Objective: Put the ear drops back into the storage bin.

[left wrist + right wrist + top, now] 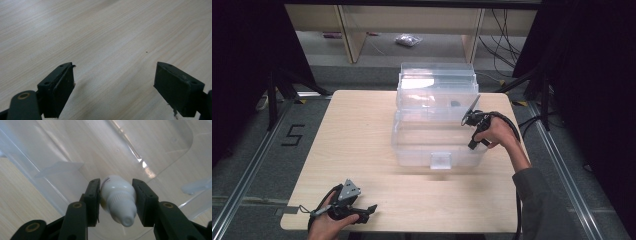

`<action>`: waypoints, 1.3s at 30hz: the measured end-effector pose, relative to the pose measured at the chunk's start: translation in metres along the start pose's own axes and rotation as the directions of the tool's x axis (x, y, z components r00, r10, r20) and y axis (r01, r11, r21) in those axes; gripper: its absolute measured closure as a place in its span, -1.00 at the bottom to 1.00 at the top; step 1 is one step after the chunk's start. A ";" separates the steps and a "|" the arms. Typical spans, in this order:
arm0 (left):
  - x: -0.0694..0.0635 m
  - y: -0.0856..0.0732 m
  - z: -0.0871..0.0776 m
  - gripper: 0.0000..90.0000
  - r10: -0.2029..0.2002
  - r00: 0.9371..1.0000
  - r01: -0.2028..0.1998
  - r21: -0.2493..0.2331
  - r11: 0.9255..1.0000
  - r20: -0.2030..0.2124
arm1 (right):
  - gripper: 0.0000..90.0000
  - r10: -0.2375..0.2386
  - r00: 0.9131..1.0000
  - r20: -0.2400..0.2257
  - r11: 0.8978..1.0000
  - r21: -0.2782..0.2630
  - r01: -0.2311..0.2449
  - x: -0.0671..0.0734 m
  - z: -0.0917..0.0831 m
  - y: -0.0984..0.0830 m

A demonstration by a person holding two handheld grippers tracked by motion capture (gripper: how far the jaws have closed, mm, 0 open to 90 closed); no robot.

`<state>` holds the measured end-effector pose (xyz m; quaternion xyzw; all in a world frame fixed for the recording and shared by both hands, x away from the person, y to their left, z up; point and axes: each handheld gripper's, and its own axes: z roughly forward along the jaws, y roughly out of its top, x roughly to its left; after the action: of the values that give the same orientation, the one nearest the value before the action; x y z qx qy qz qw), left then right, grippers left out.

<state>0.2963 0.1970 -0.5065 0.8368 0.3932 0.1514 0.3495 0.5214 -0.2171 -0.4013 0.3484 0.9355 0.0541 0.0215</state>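
You are looking down on a pale wood-grain table [362, 150] with rounded corners, standing on a grey carpeted floor [257, 165]. A black numeral 5 marking [292, 135] lies on the floor to your left of the table. Silver metal floor rails [249, 170] run near to far on both sides. Black curtains [247, 60] close off the left and right. At the far side you see light wooden shelf uprights [349, 32], a small crumpled clear plastic bag [408, 40] on the floor between them, and black cables [504, 37] trailing at the far right.
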 end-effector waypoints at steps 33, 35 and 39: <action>0.002 0.000 -0.003 -0.65 0.039 0.999 -0.039 0.033 0.999 0.011 | 0.34 0.011 1.000 -0.023 0.999 0.040 -0.010 -0.004 0.018 -0.001; 0.002 0.001 -0.003 -0.65 0.044 0.999 -0.045 0.039 0.998 0.010 | 0.33 0.000 1.000 -0.008 0.998 0.058 0.000 -0.003 0.018 -0.001; 0.002 0.000 -0.002 -0.65 0.048 0.999 -0.048 0.041 0.998 0.006 | 0.24 -0.018 0.999 -0.034 0.999 0.035 0.019 -0.003 0.014 -0.002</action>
<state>0.2966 0.1997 -0.5047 0.8533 0.3752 0.1494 0.3297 0.5236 -0.2189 -0.4155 0.3393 0.9397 0.0434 -0.0001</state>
